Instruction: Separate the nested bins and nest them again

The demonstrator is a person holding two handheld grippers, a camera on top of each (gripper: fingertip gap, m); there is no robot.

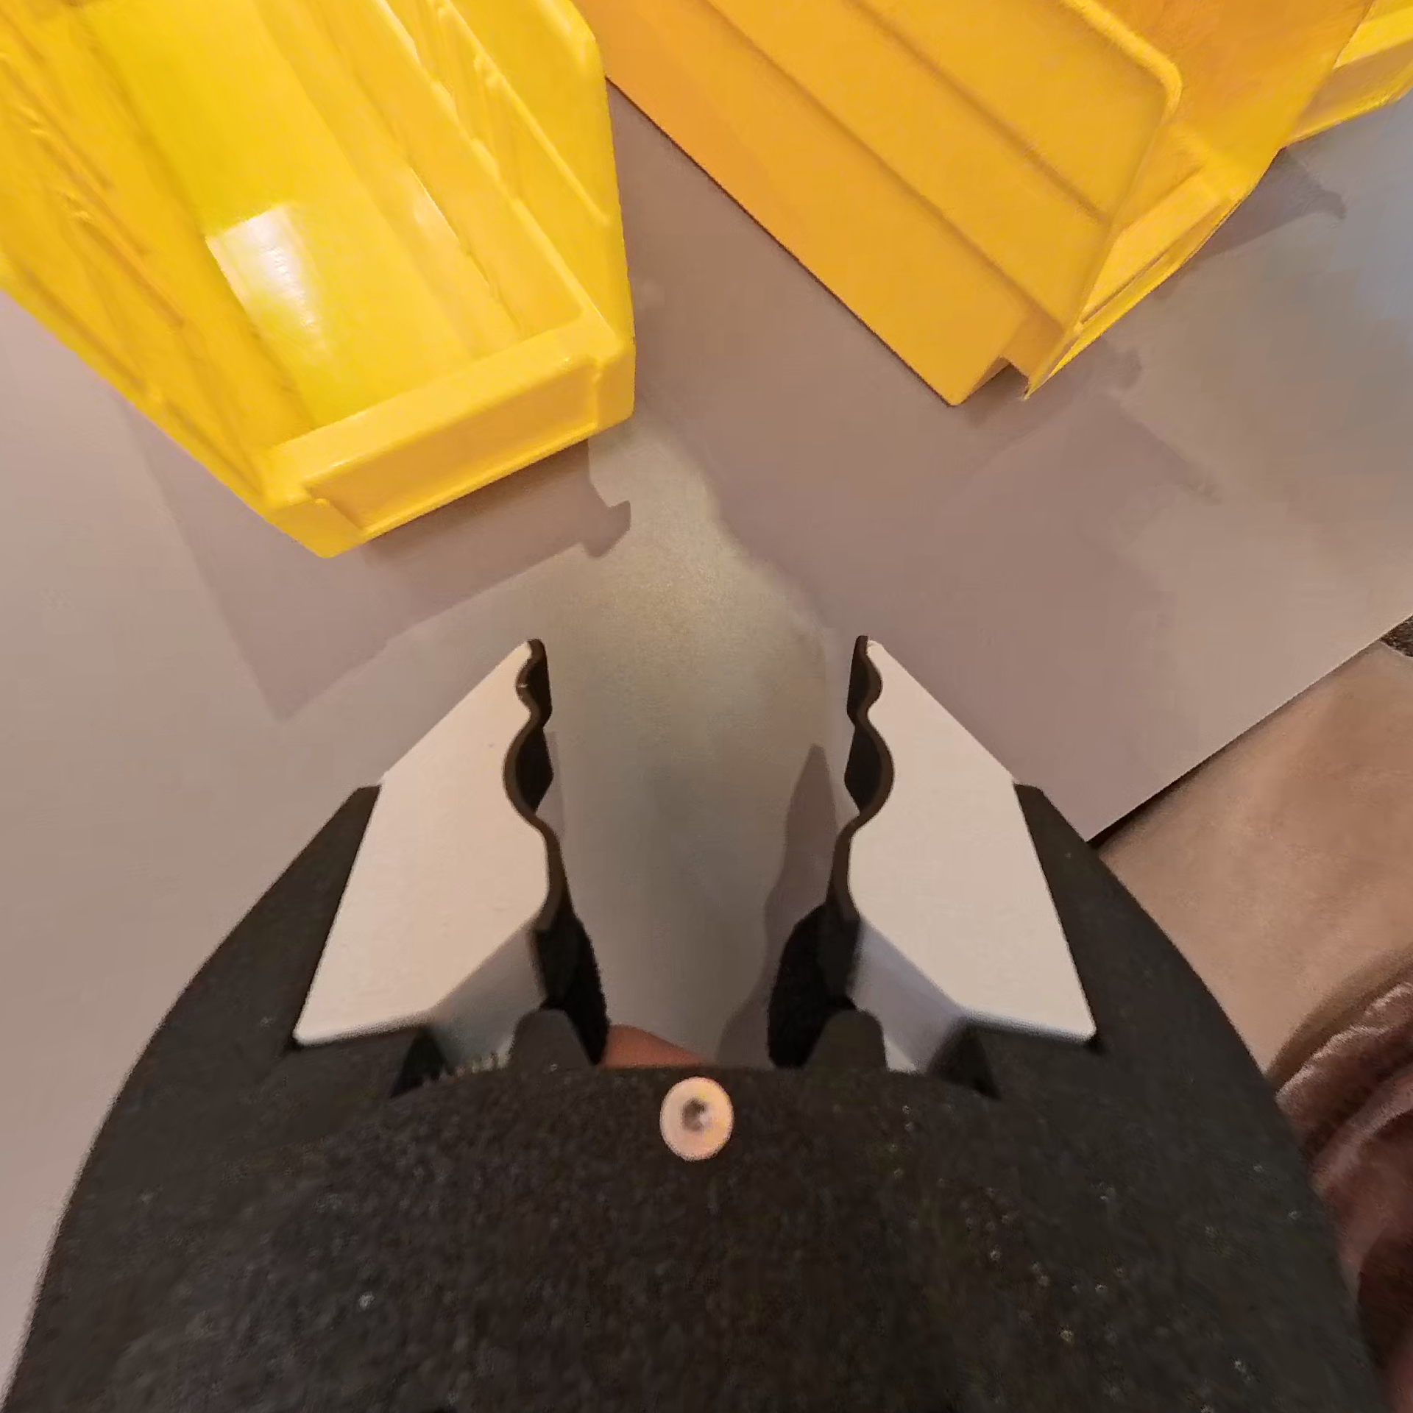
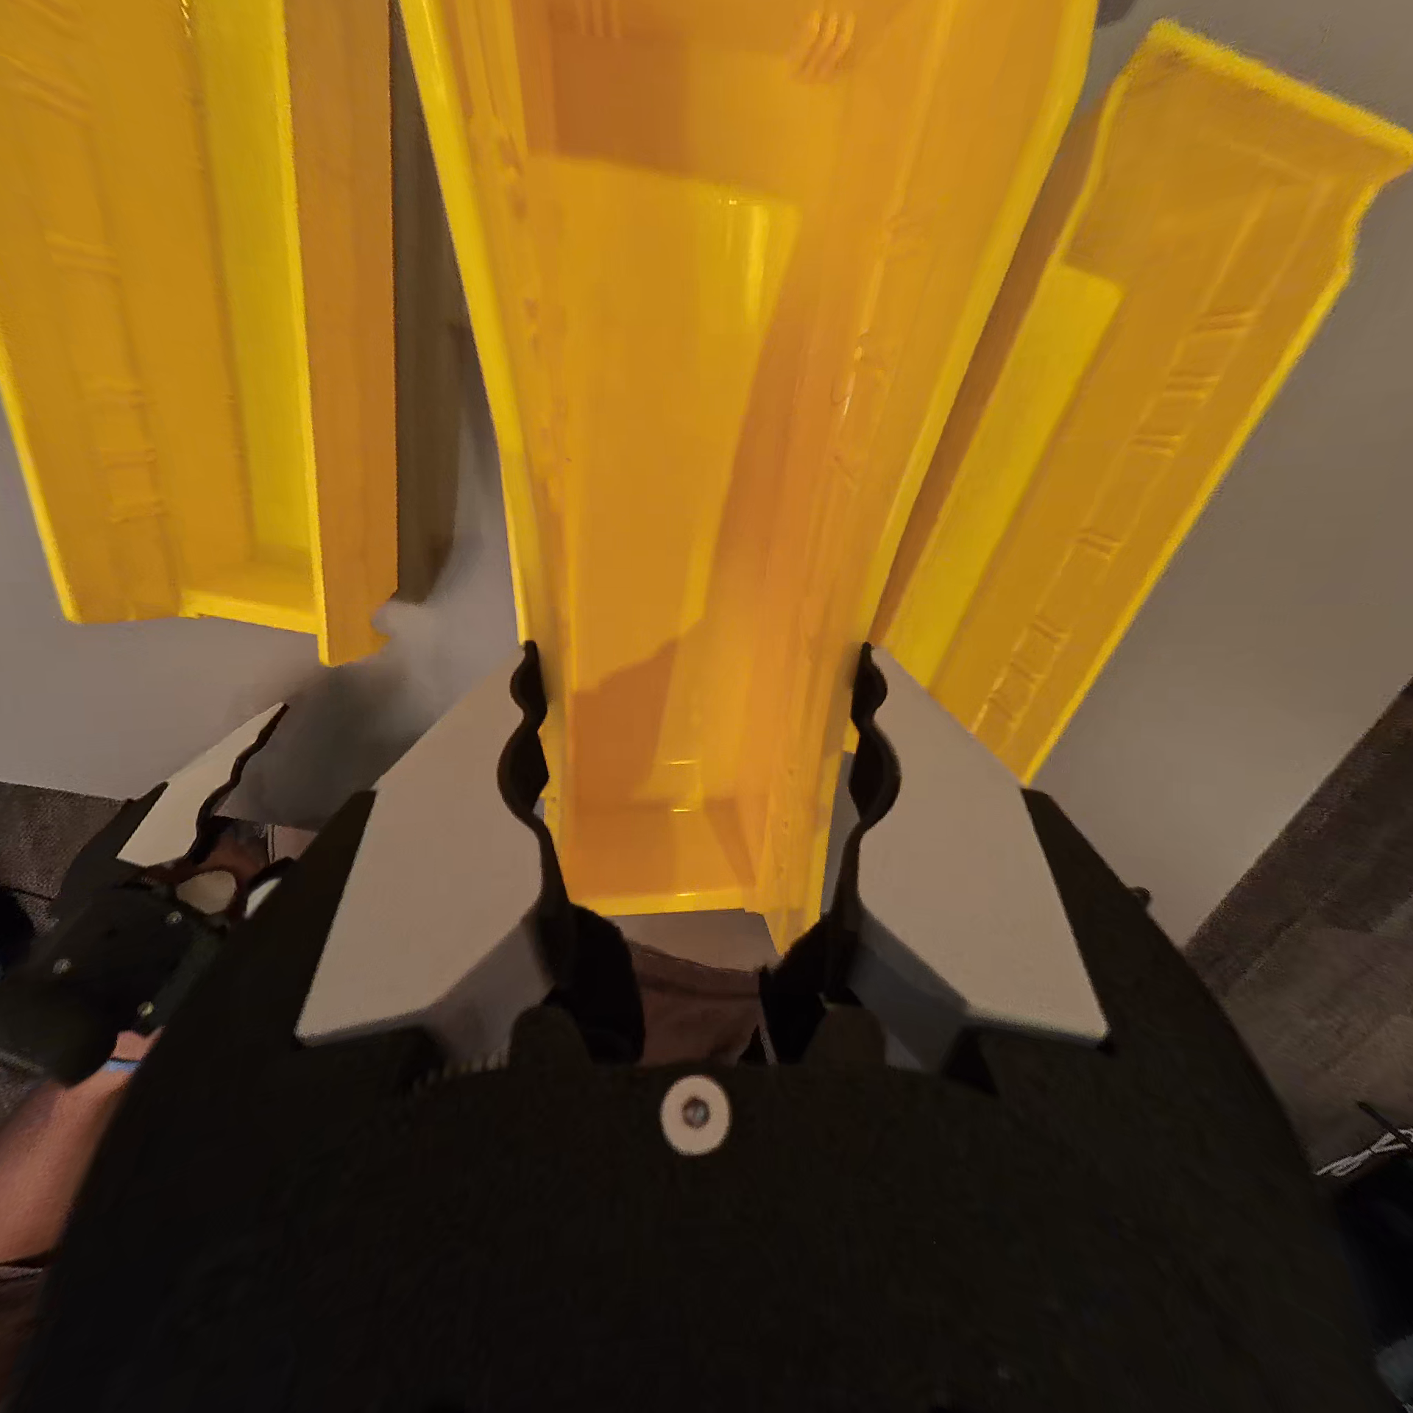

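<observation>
Three yellow plastic bins lie apart, open side up, on a white table (image 1: 994,612). In the right wrist view they are the left bin (image 2: 191,344), the middle bin (image 2: 673,459) and the right bin (image 2: 1109,420). My right gripper (image 2: 696,650) is open, with one finger on each side of the middle bin's near end. I cannot tell if the fingers touch it. My left gripper (image 1: 700,650) is open and empty over bare table, just short of the left bin (image 1: 344,267). The middle bin (image 1: 917,191) is up and to its right. The left gripper also shows at the lower left of the right wrist view (image 2: 229,772).
The table's edge runs close on the right in both views, with dark carpet floor (image 1: 1261,879) (image 2: 1300,841) beyond it. A brown sleeve (image 1: 1361,1109) is at the right edge of the left wrist view. A hand (image 2: 46,1132) holds the left gripper.
</observation>
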